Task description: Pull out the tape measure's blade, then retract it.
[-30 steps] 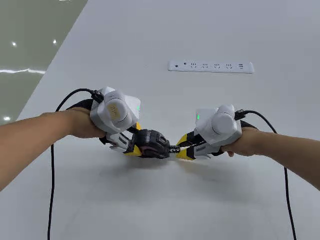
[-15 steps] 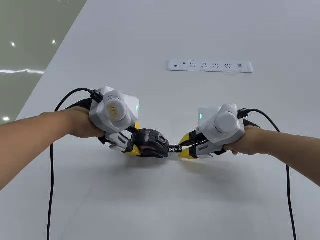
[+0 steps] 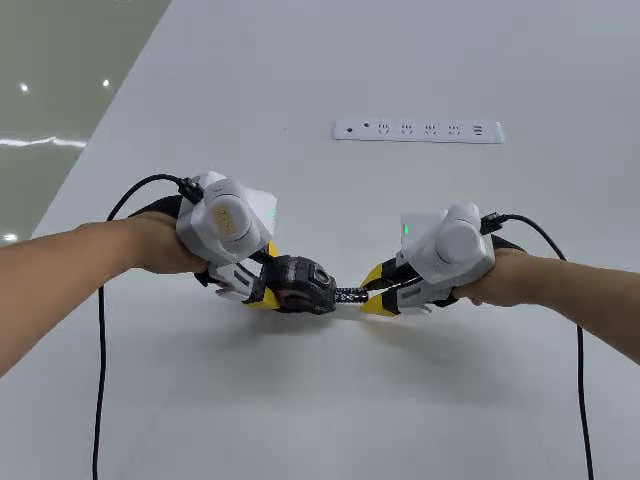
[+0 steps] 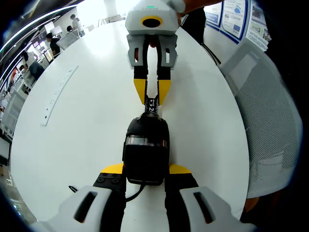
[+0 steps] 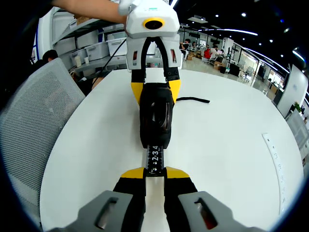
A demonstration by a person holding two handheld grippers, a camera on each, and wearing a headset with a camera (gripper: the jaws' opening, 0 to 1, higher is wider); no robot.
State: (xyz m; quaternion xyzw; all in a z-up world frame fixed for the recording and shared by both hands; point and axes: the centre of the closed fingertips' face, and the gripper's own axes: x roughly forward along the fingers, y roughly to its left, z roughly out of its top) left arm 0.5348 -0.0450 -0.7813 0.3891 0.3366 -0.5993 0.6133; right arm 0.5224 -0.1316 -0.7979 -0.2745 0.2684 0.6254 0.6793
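Farther out now, blade (image 5: 155,157) pinched by right gripper (image 5: 154,173), tape measure (image 4: 146,147) clamped by left gripper (image 4: 145,170), both level, facing.

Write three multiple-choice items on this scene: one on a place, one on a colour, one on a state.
1. Where does the power strip lie?
A. On the floor.
B. On the table, beyond the left gripper and right gripper.
C. Between the two grippers.

2. What colour is the case of the tape measure?
A. Red.
B. White.
C. Black.

3. How does the blade stand?
A. A short stretch is out, its tip pinched by the right gripper.
B. Wholly inside the case.
C. Stretched across the whole table.

Answers:
1 B: the head view shows it flat on the table, farther off than both grippers.
2 C: the case clamped in the left gripper is black in every view.
3 A: the right gripper view shows a few printed numbers between the case and that gripper's jaws.
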